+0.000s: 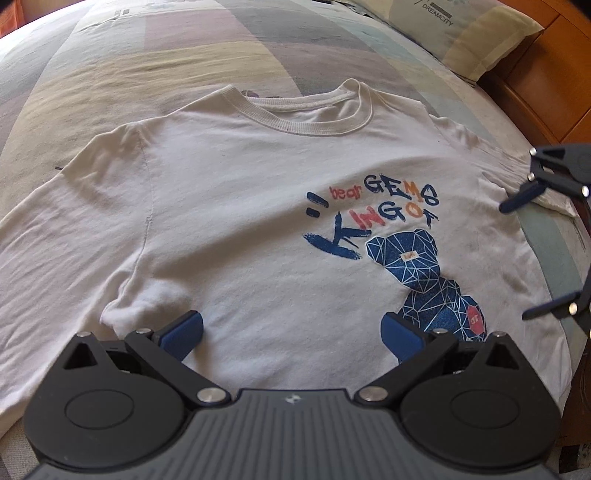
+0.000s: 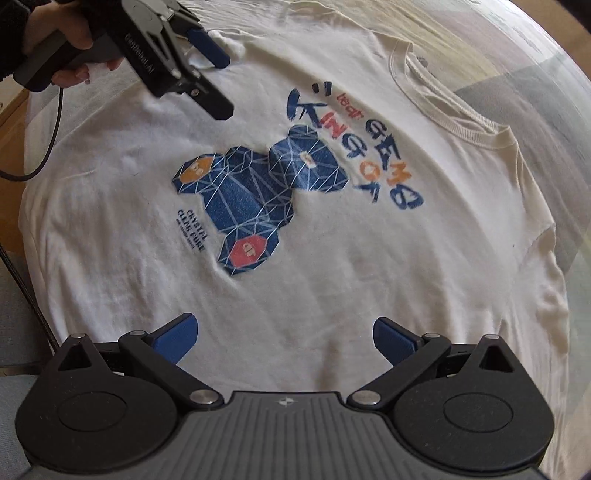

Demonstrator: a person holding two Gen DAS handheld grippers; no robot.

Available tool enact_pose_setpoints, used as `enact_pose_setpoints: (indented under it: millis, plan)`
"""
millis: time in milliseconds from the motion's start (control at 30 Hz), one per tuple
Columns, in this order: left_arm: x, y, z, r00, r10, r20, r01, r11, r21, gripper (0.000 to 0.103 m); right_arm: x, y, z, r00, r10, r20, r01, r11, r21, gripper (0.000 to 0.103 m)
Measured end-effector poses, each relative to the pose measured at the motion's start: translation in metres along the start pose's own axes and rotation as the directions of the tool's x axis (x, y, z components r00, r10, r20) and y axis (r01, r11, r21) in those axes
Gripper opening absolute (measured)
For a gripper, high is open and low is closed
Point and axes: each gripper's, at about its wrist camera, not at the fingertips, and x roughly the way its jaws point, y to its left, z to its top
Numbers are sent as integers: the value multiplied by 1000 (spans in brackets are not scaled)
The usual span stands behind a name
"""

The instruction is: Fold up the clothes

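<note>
A white T-shirt with a blue bear print lies flat and face up on the bed; it also shows in the right wrist view. My left gripper is open and empty, hovering over the shirt's lower chest. It also shows in the right wrist view, open, over the far side of the shirt. My right gripper is open and empty above the shirt, below the print. It shows at the right edge of the left wrist view, open, near the shirt's right sleeve.
The bed has a striped pastel cover. A pillow lies at the head by a wooden headboard. A black cable hangs from the left gripper's handle.
</note>
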Motion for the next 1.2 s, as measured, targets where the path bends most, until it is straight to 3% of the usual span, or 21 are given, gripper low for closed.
enact_pose_setpoints:
  millis: [333,500,567,700,867,1033,1133,1200]
  plan:
    - [-1,0,-8,998,7,63,-5,1000,-29,102,25,-126,133,998,-31,58,31,999,-8,103]
    - [-8,6,-8,996,37,84,-30,996,-87,102,40,-147,167,992,-78,94,79,997,-9,103]
    - [-12,10,-6,994,65,85,-57,995,-86,101,41,-150,169,993,-50,109,48,999,23,103]
    - [-22,22,9,989,115,95,-111,993,-46,100,39,-142,149,991,-9,135,4,999,33,103]
    - [-22,34,62,981,144,134,-153,986,61,97,34,-128,91,989,49,142,-67,989,129,103]
    - [9,36,144,986,86,143,-106,985,136,69,33,-106,39,981,77,179,-119,965,233,103]
    - [42,31,182,993,55,107,-75,977,199,54,33,-90,21,974,80,212,-136,955,265,103]
    - [64,26,195,996,54,64,-69,962,263,51,33,-83,16,972,65,225,-125,956,264,103]
